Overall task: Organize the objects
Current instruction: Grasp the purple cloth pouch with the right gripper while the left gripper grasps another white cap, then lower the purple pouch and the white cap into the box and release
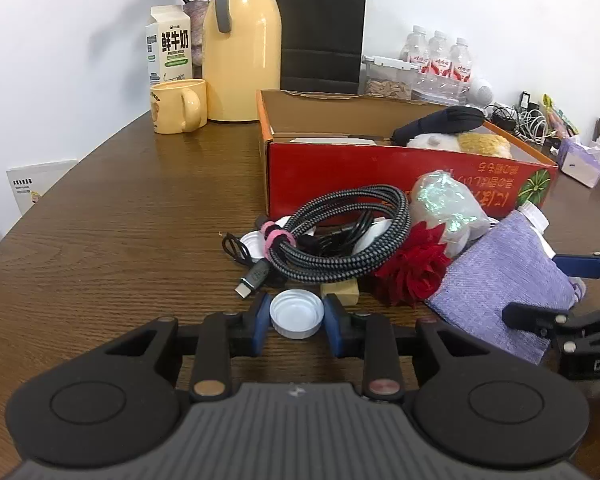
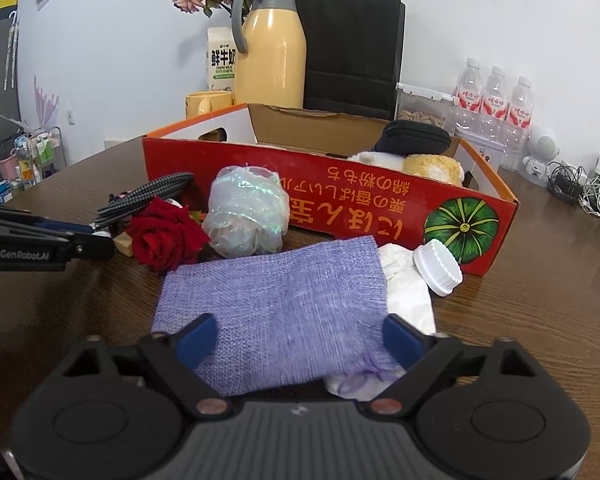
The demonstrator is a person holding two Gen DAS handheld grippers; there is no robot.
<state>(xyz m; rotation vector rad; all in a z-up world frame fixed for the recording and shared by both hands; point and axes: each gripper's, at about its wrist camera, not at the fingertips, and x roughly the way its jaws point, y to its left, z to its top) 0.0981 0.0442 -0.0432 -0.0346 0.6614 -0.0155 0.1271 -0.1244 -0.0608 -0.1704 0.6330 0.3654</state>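
A red cardboard box (image 1: 380,176) stands on the wooden table with soft items inside. In front of it lie a coiled braided cable (image 1: 340,236), a red rose (image 1: 412,268), an iridescent bag (image 1: 448,208) and a purple cloth pouch (image 1: 500,280). My left gripper (image 1: 296,314) has its blue pads touching both sides of a white cap (image 1: 296,312) that rests on the table. My right gripper (image 2: 296,338) is open, its pads straddling the near end of the pouch (image 2: 284,304). A white lid (image 2: 438,266) leans by the box (image 2: 340,204).
A yellow mug (image 1: 178,106), milk carton (image 1: 168,50), yellow thermos (image 1: 242,48) and black paper bag (image 1: 320,28) stand behind the box. Water bottles (image 2: 496,100) and tangled chargers (image 2: 588,192) sit at the right. A small yellow block (image 1: 340,292) lies near the cap.
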